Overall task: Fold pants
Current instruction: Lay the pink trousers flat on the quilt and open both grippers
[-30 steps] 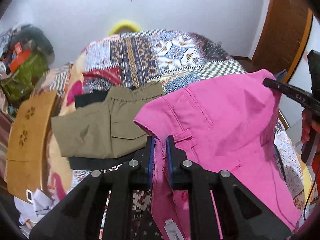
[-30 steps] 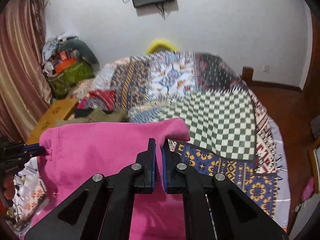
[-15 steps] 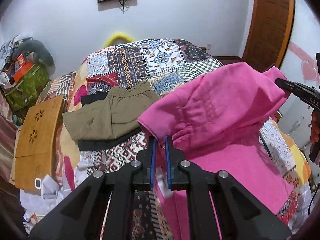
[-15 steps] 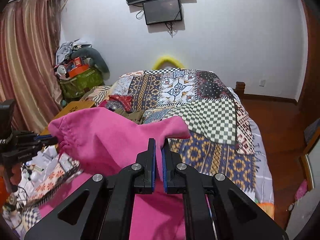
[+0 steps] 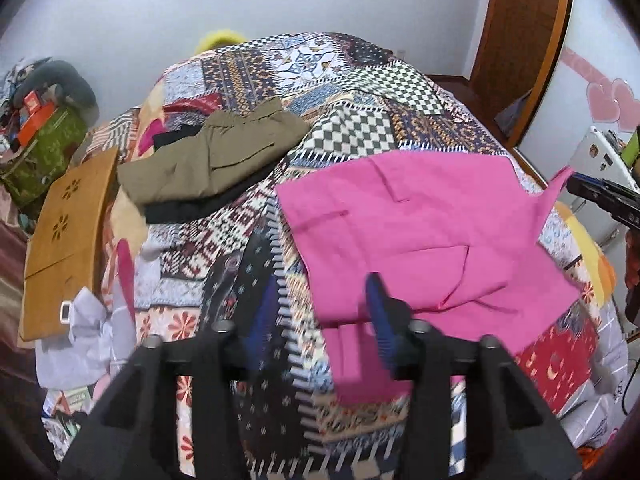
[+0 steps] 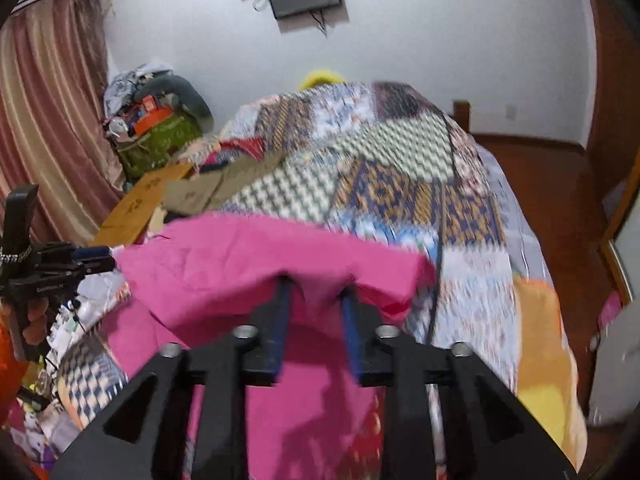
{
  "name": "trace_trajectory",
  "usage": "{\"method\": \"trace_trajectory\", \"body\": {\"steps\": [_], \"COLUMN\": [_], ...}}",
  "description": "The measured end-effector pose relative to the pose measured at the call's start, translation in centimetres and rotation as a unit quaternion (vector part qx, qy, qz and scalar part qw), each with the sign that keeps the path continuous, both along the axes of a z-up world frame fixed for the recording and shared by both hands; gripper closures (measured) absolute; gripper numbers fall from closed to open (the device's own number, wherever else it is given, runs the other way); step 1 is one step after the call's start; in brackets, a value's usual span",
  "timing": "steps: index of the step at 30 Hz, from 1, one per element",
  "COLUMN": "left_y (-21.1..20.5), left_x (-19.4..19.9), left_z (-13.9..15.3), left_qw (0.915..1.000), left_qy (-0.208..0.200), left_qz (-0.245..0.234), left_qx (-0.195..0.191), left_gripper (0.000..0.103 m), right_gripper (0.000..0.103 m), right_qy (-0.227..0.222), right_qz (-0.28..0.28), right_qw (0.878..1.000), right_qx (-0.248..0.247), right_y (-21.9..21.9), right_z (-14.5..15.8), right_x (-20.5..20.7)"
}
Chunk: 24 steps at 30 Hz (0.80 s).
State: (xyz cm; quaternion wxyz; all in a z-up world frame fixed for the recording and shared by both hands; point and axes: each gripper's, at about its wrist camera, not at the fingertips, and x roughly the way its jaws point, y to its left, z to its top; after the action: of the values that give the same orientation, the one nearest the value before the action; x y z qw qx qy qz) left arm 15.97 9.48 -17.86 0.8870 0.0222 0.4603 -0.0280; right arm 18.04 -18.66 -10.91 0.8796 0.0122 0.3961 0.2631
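The pink pants (image 5: 424, 240) lay on the patchwork bedspread (image 5: 248, 240), folded over on themselves, just ahead and right of the left gripper (image 5: 320, 316). Its fingers (image 5: 378, 320) were spread wide and held nothing, one blue pad over the near pink edge and the other blurred over bare quilt.

In the right wrist view the right gripper (image 6: 316, 308) also had its fingers (image 6: 280, 320) parted, with a ridge of pink cloth draped across and sagging between the tips. The frame was motion-blurred, so I could not tell whether the cloth was resting on them or slipping free.

The fold seemed to be just set down. To finish it well, I judged both grippers should back out low and straight so the top layer would not be dragged, and then smooth the diagonal crease and square the uneven near edge.

The pants looked like a matte, fairly stiff cotton weave with a stitched pocket slit, and they held flat panels and crisp edges. Beyond the left fingers, an olive garment (image 5: 208, 160) lay folded on something black. The quilt was busy with checks and florals.
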Motion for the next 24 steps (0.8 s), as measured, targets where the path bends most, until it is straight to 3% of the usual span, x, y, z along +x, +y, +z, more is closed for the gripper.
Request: {"method": "trace_trajectory", "body": {"steps": [7,9,10,12,13,14,16,21,24], "left_y": [0.7,0.2,-0.1,-1.0,-1.3,-2.0,-3.2,-6.4,-7.5], "left_x": [-1.5,-1.3,-1.2,-0.8,-0.6,-0.3,0.1,1.0,1.3], "left_z": [-0.1,0.4,0.7,1.0,1.0,0.9,0.5,-1.7,-2.7], "left_qw": [0.9997,0.9997,0.9997,0.9996,0.9996,0.9994,0.9984,0.9908,0.9886], "left_qy": [0.0,-0.008,-0.011,-0.012,-0.01,-0.007,0.002,0.035,0.046], "left_qz": [0.02,0.013,0.008,-0.01,-0.017,-0.027,-0.048,-0.096,-0.111], "left_qx": [0.011,0.019,0.023,0.021,0.02,0.021,0.031,0.09,0.091], "left_gripper": [0.049,0.044,0.041,0.027,0.025,0.023,0.022,0.02,0.02], "right_gripper": [0.069,0.069,0.068,0.064,0.058,0.053,0.052,0.044,0.044], "right_qy": [0.017,0.019,0.02,0.019,0.017,0.015,0.011,0.024,0.037], "right_qz": [-0.023,-0.021,-0.017,-0.009,-0.003,0.006,0.031,0.073,0.097], "right_qw": [1.0,1.0,1.0,1.0,1.0,1.0,0.999,0.996,0.993], "right_qx": [-0.013,-0.012,-0.009,-0.006,-0.006,-0.008,-0.015,-0.039,-0.055], "right_y": [-2.0,-1.8,-1.5,-0.8,-0.4,0.3,1.7,4.6,6.1], "right_z": [-1.1,-0.9,-0.7,-0.5,-0.5,-0.5,-0.6,-2.0,-3.2], "right_x": [-2.7,-2.9,-2.9,-3.2,-3.5,-3.7,-4.1,-4.5,-4.6]}}
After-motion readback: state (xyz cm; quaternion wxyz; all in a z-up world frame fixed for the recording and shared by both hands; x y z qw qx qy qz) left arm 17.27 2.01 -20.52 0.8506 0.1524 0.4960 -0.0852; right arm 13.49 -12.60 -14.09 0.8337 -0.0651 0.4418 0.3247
